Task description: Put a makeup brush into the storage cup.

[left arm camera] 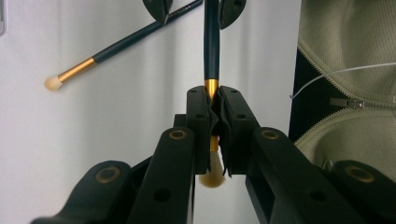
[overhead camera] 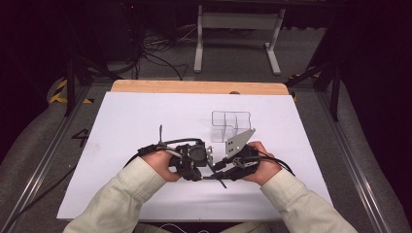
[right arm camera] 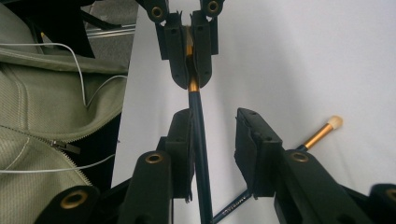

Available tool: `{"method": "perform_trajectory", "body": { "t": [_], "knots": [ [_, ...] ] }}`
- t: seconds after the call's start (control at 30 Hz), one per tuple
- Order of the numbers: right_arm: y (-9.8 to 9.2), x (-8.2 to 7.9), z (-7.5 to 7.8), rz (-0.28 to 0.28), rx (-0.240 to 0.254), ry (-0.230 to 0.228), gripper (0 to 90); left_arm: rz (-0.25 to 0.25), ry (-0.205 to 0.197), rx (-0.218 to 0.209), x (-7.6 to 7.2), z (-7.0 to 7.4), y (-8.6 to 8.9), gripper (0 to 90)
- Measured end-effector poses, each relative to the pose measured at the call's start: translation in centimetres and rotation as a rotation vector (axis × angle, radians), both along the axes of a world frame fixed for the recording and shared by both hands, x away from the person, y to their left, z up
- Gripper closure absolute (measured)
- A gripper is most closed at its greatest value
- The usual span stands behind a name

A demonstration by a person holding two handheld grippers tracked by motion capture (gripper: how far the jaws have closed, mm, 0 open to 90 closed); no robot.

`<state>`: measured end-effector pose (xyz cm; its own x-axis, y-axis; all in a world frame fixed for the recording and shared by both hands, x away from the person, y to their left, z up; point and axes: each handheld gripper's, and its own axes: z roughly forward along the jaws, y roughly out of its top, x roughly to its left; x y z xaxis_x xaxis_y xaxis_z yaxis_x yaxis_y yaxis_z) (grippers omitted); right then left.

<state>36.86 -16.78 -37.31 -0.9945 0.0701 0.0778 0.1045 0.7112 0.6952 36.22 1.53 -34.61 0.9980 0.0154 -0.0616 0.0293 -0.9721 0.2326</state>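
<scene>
Second brush (left arm camera: 88,63) beside left tool (left arm camera: 213,100)

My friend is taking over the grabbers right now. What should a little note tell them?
Left gripper: shut on the held brush at its gold band, bristles toward the camera.
Right gripper: open around that brush's dark handle; one pad beside it, the other clearly apart.
Second brush lies loose on the white table.
Clear organizer stands behind the hands.
Done: one brush lifted.
Left: probably close the right grip, then place both brushes.
</scene>
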Motion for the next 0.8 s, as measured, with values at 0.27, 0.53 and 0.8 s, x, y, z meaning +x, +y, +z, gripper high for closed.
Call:
{"method": "perform_trajectory", "body": {
  "t": [0.27,0.53,0.8],
  "knots": [
    [0.40,0.04,-0.60,0.009,-0.020,0.022,71.9,0.004,0.006,-0.002,-0.01,-0.16,-0.10,83.3],
    [0.61,-0.14,-1.00,0.029,-0.058,0.049,81.3,0.006,0.002,-0.011,-0.01,-0.09,-0.07,83.3],
    [0.61,-0.19,-1.08,0.041,-0.056,0.058,82.3,0.004,0.015,-0.016,-0.07,-0.03,0.06,83.3]
  ]
}}
